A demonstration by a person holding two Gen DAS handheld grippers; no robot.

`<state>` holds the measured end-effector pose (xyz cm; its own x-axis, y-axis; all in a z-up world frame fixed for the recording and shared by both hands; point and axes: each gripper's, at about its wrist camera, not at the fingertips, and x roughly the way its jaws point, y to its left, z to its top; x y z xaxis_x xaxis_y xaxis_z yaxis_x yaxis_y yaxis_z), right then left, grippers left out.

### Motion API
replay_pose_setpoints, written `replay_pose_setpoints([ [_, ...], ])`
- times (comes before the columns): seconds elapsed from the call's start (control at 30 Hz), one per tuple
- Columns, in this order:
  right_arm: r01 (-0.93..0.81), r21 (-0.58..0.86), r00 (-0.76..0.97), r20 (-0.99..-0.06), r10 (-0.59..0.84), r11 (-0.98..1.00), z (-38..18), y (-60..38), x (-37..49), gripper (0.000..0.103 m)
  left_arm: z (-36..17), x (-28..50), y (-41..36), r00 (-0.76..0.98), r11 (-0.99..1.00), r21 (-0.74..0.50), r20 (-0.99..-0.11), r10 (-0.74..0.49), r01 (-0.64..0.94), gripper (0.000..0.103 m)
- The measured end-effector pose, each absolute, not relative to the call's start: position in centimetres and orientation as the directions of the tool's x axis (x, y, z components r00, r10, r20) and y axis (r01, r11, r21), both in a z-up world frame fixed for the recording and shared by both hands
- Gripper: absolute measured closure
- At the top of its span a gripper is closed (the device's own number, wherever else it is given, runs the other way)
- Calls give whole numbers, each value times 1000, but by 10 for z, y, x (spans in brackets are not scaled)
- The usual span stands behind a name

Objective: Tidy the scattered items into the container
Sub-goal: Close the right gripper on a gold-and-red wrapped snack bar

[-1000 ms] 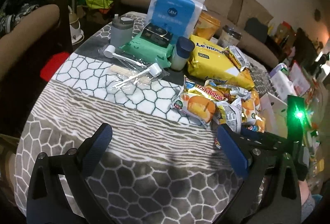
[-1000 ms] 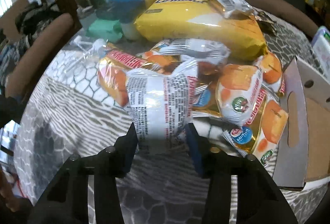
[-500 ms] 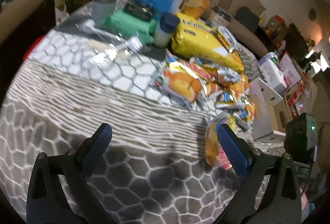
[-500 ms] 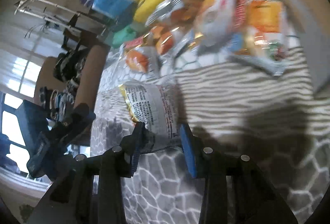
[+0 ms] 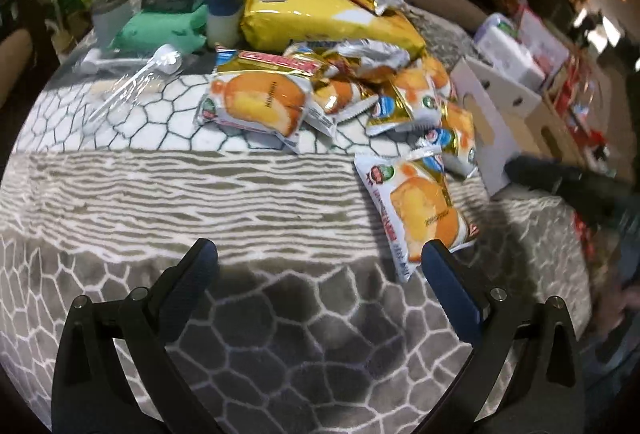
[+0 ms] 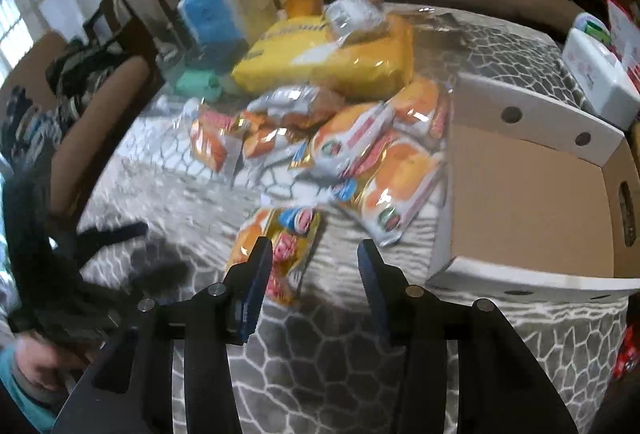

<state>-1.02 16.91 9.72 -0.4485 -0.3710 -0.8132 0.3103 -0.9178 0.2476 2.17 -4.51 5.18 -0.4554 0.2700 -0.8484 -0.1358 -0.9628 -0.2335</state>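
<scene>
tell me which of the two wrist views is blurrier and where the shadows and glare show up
The right wrist view is blurrier: the snack packets and far clutter smear, while the cardboard box stays fairly crisp. The left wrist view is sharper at centre, with the cake packet readable, blurring toward the right edge. Gripper shadows darken the tablecloth near the fingers in both views. Glare glints on the yellow bag.

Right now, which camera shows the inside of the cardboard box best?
The right wrist view: the cardboard box lies open toward it, interior bare. The left wrist view catches only its white outer wall and part of the rim.
</scene>
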Motion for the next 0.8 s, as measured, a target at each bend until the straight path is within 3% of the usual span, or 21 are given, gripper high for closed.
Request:
replay_pose_setpoints([
  [0.2,290,577,-335,-686,-646,-763,87,162,-23,59,49,14,-53,-450,-961,-263,-850,274,-90,1],
  [0.27,271,625,-291,-672,-681,-732,77,155,-26,59,50,12,-65,-457,-954,-294,-841,289,-63,1],
  [0.43,236,512,-250,-789,-561,-826,39,144,-26,59,48,9,-81,-458,-943,-332,-836,304,-19,1],
  [0.57,196,557,-263,-763,-591,-807,33,158,-18,59,48,9,-77,-450,-946,-320,-840,303,-40,1],
  [0.7,234,672,-340,-620,-707,-702,70,162,-7,59,51,9,-71,-456,-945,-321,-834,311,-58,1],
  [0.8,264,760,-298,-521,-800,-593,83,148,-9,59,50,8,-71,-454,-947,-318,-837,305,-50,1],
])
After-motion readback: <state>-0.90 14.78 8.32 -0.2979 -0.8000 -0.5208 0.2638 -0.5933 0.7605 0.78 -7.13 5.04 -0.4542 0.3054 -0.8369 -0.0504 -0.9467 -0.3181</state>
